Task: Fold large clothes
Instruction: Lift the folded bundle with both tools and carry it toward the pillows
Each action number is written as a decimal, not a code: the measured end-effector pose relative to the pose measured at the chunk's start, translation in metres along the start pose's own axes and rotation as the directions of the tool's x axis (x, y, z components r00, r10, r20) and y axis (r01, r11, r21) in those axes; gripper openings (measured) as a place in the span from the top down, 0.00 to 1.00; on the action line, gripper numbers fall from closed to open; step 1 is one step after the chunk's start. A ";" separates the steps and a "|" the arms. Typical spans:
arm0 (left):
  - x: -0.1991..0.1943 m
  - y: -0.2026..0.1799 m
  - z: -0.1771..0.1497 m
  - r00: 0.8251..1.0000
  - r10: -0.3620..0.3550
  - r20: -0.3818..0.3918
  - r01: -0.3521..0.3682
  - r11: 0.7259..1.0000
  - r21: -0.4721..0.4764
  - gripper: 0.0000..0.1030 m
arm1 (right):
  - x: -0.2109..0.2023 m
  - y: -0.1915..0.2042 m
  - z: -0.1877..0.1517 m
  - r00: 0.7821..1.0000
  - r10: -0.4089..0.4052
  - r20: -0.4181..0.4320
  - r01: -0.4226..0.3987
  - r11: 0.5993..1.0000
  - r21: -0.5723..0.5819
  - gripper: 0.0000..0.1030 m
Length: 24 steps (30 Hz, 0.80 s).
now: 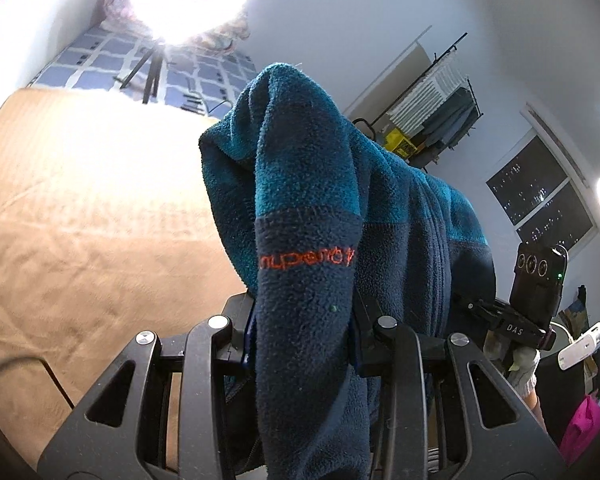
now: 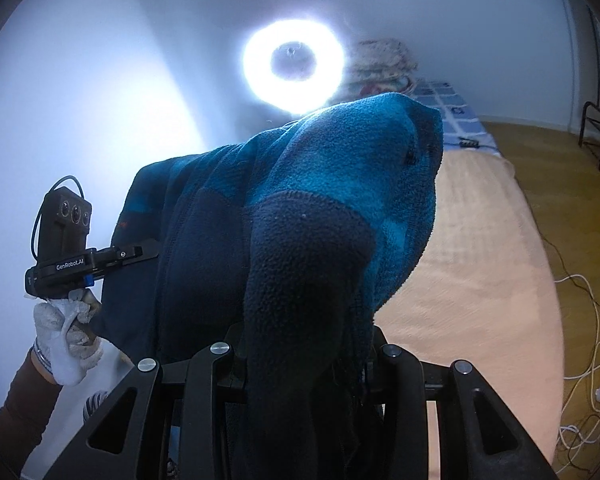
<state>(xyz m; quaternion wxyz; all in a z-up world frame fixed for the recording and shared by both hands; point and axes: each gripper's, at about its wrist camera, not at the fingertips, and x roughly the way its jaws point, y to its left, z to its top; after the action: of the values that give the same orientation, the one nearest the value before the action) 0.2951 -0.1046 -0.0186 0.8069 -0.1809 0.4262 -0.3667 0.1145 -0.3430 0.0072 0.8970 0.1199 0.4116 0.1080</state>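
Both claws pinch one fuzzy jacket [image 1: 308, 208]: the left claw [image 1: 304, 320] grips a dark blue sleeve end with orange letters, the right claw [image 2: 304, 344] grips another. It hangs between them, teal on top, above the tan bed [image 1: 80, 220].

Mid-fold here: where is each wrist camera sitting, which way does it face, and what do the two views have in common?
Left wrist: rides the left gripper, looking along its fingers at the blue fleece clamped there; beyond, the tan bed cover; at right, the right gripper.
Right wrist: rides the right gripper, facing its clamped fleece and the ring light; at left, the gloved left hand holding the left gripper.
Shared: fleece, bed cover, ring light.
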 end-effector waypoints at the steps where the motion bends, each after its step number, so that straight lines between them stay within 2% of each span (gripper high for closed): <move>1: 0.004 -0.004 0.003 1.000 0.002 0.000 -0.002 1.000 0.009 0.67 | -0.002 -0.002 0.001 1.000 -0.003 0.006 0.003 1.000 0.001 0.65; 9: 0.048 -0.034 0.034 0.999 0.032 -0.013 -0.031 0.997 0.067 0.67 | -0.019 -0.037 0.014 1.000 -0.022 0.018 0.022 1.000 -0.005 0.65; 17: 0.111 -0.035 0.076 0.999 0.036 -0.035 -0.032 0.993 0.114 0.67 | 0.002 -0.078 0.045 0.998 -0.057 0.016 0.056 0.998 0.017 0.65; 24: 0.186 -0.016 0.116 0.998 0.051 -0.047 -0.043 0.988 0.148 0.67 | 0.044 -0.123 0.076 0.997 -0.080 0.000 0.080 0.996 0.048 0.65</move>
<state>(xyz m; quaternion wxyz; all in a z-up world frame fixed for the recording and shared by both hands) 0.4514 -0.2561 -0.0461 0.8154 -0.1014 0.4224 -0.3825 0.2123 -0.4564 -0.0137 0.8980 0.1247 0.4175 0.0619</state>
